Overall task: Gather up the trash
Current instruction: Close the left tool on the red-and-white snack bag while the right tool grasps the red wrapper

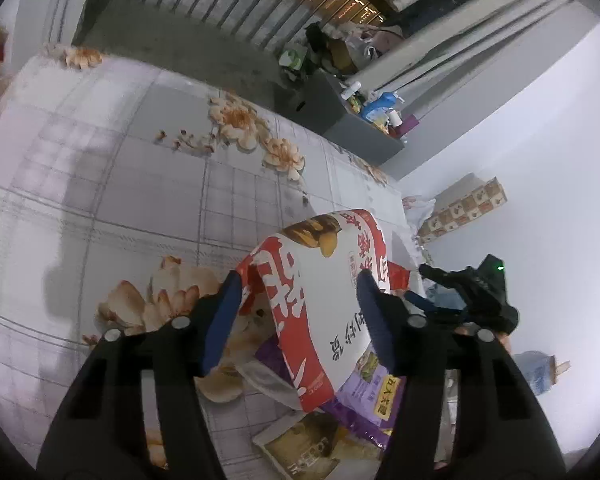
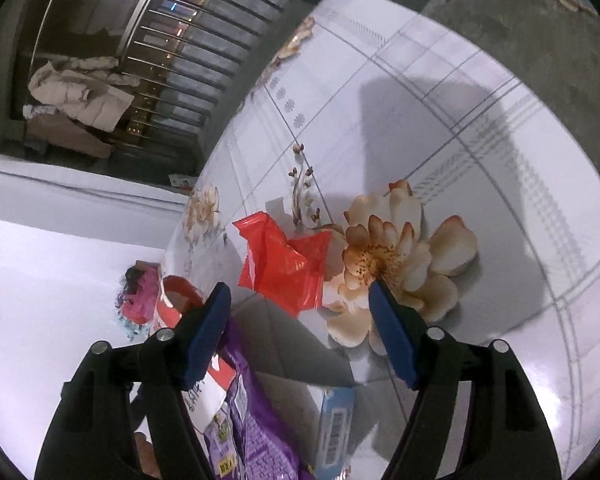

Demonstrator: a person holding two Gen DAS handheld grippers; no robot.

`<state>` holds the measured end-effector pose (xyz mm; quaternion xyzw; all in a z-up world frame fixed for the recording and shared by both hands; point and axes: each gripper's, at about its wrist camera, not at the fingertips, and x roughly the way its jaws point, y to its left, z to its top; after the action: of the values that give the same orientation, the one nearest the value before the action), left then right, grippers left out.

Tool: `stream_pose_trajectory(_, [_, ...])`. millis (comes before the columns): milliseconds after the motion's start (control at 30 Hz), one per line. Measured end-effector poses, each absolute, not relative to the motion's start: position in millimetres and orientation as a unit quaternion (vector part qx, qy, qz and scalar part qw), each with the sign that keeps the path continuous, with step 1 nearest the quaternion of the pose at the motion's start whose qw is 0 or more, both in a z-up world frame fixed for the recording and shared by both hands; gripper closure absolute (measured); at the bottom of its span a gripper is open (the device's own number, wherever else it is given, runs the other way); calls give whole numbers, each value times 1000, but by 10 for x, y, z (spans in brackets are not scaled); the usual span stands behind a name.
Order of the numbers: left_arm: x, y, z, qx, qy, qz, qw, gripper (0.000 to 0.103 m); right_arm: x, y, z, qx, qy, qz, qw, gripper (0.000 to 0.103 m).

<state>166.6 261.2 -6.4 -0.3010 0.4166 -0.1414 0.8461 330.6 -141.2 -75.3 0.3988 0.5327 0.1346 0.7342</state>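
Left tool [image 1: 300,316]: I have it tilted down over the surface [image 1: 100,160], its two blue fingers [image 1: 224,320] spread apart on either side of a red-and-white snack bag [image 1: 320,300]. I cannot tell whether either pad touches the bag; the gap looks wider than the bag's near end. The bag arches upward, long axis running away from the camera and slightly right, far end curling over. It lies on top of a purple packet [image 1: 364,396], with a brown packet [image 1: 300,448] below that near the surface edge. Count in this view: three wrappers. The right tool [image 1: 472,292] shows at the right edge, dark, beyond the surface.

Right tool [image 2: 300,324]: angled down toward the floral cloth, fingers [image 2: 392,340] apart, nothing between them. Ahead of the gap lies one crumpled red wrapper [image 2: 284,268], flat on the surface just left of a printed flower [image 2: 400,264], its long axis roughly up-and-down in the frame. Low in the view: the purple packet [image 2: 256,440], a blue-and-white packet [image 2: 336,428], and part of the red-and-white snack bag [image 2: 176,300] at left.
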Motion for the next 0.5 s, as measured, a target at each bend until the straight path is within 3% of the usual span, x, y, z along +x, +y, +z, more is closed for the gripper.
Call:
stream_pose_trajectory(300, [1771,2631,-157,-324,413,-149,838,68,3438,-1313,-924,407,538,137,725,53])
stream_pose_trajectory(500, [1761,2655,-243,-338,427,-153,825,68,3451,-1279,-953,413,538,136,722,62])
